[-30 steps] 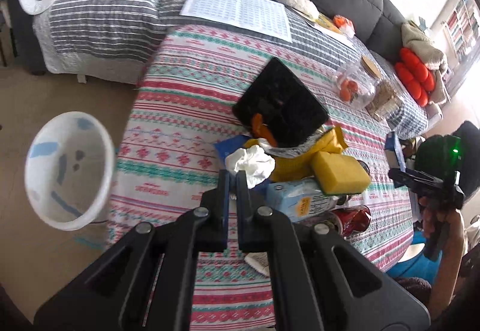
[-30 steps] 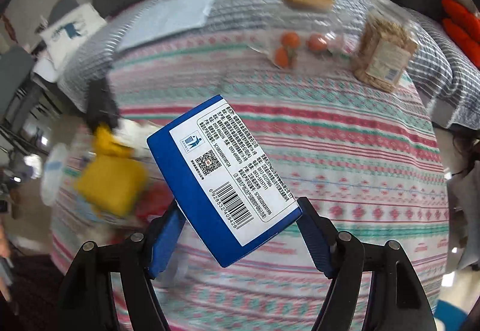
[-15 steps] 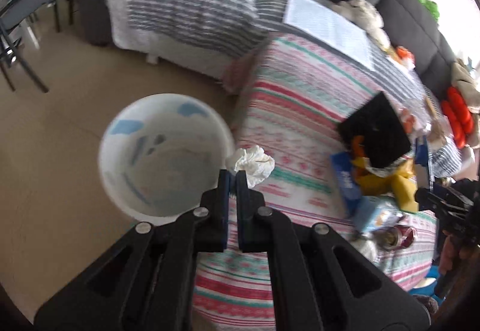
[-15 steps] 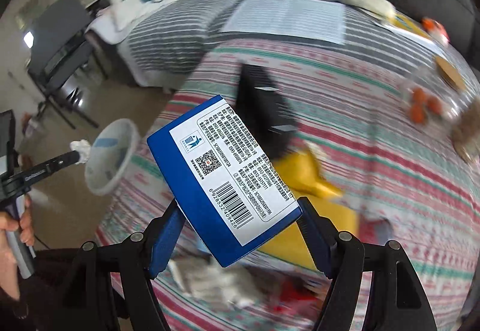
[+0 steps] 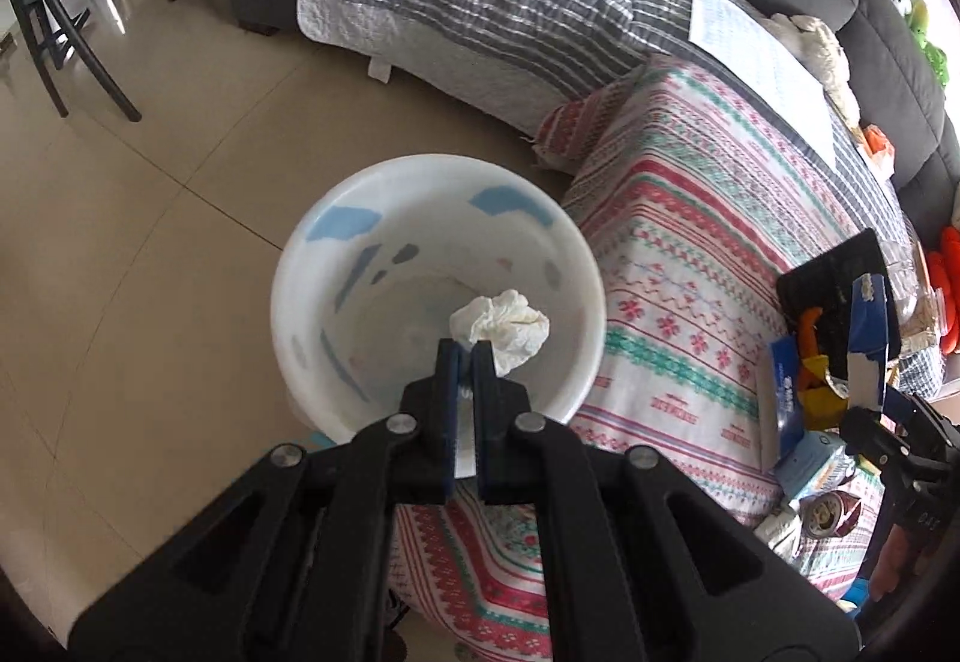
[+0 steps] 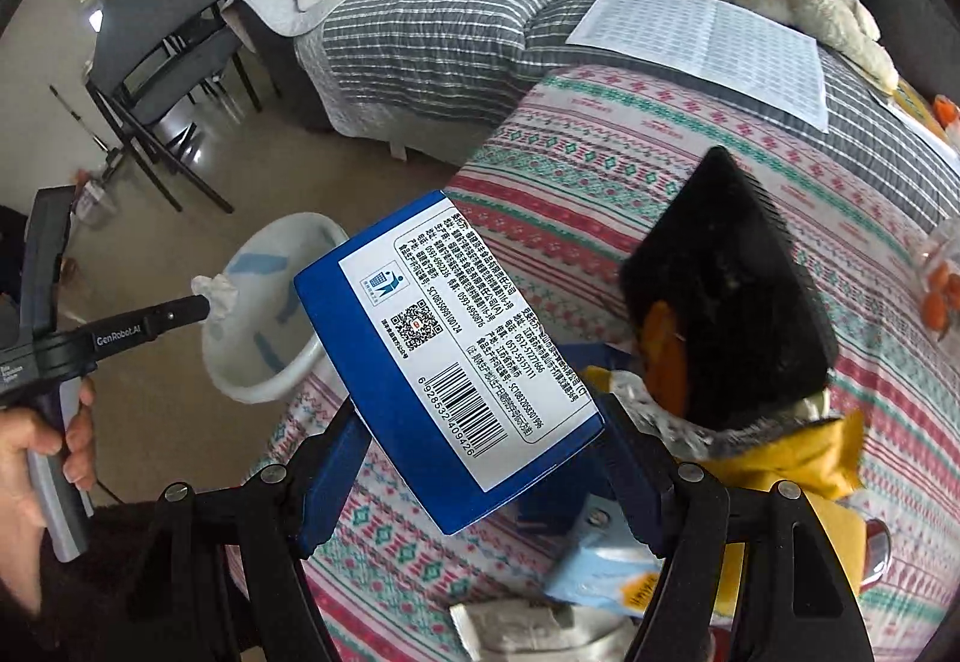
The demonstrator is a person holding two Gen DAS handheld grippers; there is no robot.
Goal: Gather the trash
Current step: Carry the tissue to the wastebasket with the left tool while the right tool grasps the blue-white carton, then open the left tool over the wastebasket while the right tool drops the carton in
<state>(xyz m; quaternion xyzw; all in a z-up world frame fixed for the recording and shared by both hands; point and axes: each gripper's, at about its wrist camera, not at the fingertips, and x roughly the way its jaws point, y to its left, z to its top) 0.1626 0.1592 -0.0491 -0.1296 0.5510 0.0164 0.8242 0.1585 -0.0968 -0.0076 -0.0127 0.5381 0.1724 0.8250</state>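
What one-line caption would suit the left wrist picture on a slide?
Left gripper holds a crumpled tissue over the white bin beside the patterned table.

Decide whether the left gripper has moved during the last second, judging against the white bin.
Yes. The left gripper, shut on the crumpled tissue, has swung from over the patterned tablecloth to above the white bin.

A crumpled white tissue (image 5: 501, 325) is held above the open white bin (image 5: 300, 266); a tilted blue box (image 6: 447, 356), barcode label upward, is gripped aloft.
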